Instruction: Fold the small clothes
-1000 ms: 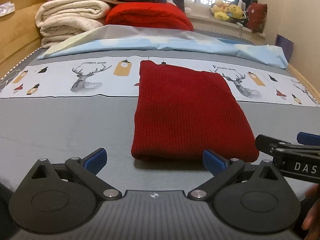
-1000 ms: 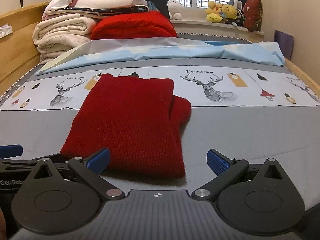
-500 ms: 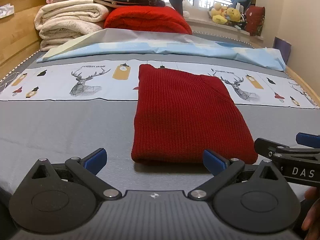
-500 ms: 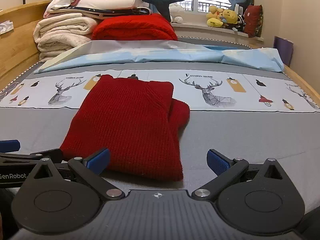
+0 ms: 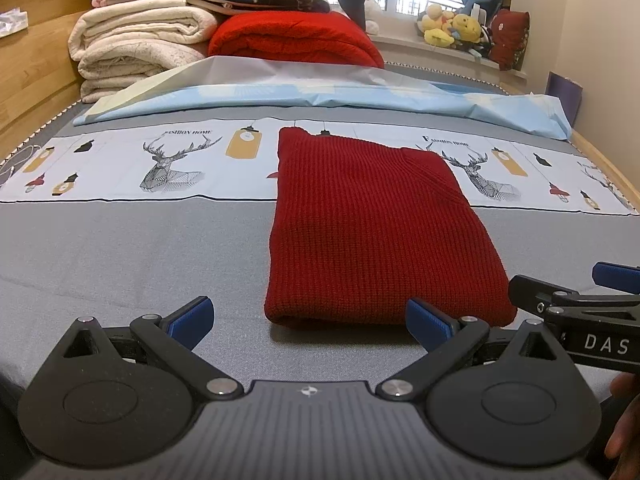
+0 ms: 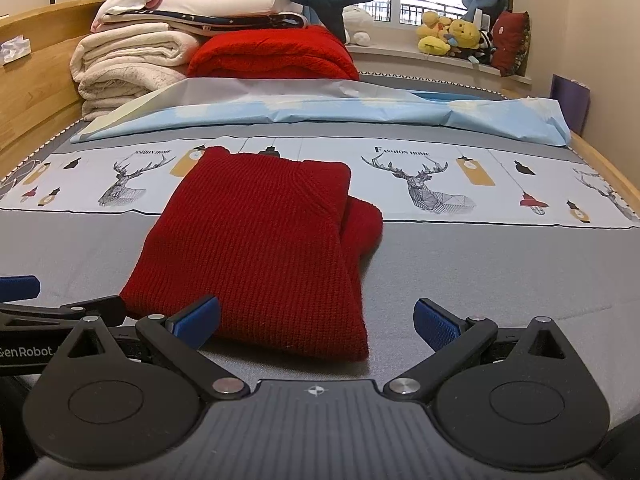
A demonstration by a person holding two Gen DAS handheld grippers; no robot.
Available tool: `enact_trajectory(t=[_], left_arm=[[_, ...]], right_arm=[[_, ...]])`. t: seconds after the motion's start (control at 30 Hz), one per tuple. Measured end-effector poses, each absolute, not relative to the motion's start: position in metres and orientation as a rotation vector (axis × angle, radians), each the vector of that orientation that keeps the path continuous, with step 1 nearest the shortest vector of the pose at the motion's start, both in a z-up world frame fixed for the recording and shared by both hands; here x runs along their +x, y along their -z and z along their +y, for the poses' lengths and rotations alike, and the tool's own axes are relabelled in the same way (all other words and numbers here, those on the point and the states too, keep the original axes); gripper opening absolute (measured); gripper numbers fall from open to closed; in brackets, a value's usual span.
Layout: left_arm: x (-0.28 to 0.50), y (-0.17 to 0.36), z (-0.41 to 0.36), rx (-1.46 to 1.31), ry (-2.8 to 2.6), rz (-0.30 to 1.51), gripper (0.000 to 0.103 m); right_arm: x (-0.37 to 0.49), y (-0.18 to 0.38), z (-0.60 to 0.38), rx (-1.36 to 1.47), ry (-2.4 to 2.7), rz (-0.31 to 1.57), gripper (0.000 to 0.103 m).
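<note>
A dark red knitted garment (image 5: 372, 224) lies folded into a long rectangle on the grey bed sheet; in the right wrist view (image 6: 264, 240) a folded sleeve bulges out at its right side. My left gripper (image 5: 308, 314) is open and empty, just in front of the garment's near edge. My right gripper (image 6: 316, 316) is open and empty, at the garment's near right corner. Each gripper shows at the edge of the other's view.
A stack of folded white blankets (image 5: 136, 44) and a red blanket (image 5: 296, 40) sit at the bed's far end. A light blue sheet (image 5: 320, 96) lies across behind the garment. A wooden bed frame (image 5: 28, 72) runs along the left; plush toys (image 6: 448, 36) sit on the windowsill.
Both grippers have pulled back slightly and risen a little; the garment lies still. Both stay open.
</note>
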State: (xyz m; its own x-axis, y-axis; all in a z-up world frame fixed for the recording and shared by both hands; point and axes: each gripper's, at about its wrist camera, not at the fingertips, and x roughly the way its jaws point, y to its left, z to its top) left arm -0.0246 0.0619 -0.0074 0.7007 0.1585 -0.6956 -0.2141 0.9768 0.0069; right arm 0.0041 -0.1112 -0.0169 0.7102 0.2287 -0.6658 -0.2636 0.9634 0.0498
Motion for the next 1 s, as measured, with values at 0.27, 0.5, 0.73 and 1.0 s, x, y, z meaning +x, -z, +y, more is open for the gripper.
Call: enact_trajectory(t=[0.27,0.5,0.73,1.0], left_arm=[[-0.0255,0.0084,0.0623,-0.078,-0.208,0.769,0.102],[-0.0265,0.0092,0.063,-0.078,-0.207,0.77,0.102],[-0.0261,0.0086,0.0629,-0.077,-0.207,0.77,0.102],[-0.0261,0.0083,0.063,-0.078,-0.206,0.771,0.102]], right_arm=[[0.004,0.0171,-0.1108,-0.05,-0.273,0.732,0.102],[0.004,0.017,-0.1105,-0.051,-0.272,0.732,0.102],[0.0039,0.0169,-0.1102,-0.052,-0.272,0.731,0.102],[0.0039,0.0167,-0.1098,-0.052,-0.272,0.732,0.102]])
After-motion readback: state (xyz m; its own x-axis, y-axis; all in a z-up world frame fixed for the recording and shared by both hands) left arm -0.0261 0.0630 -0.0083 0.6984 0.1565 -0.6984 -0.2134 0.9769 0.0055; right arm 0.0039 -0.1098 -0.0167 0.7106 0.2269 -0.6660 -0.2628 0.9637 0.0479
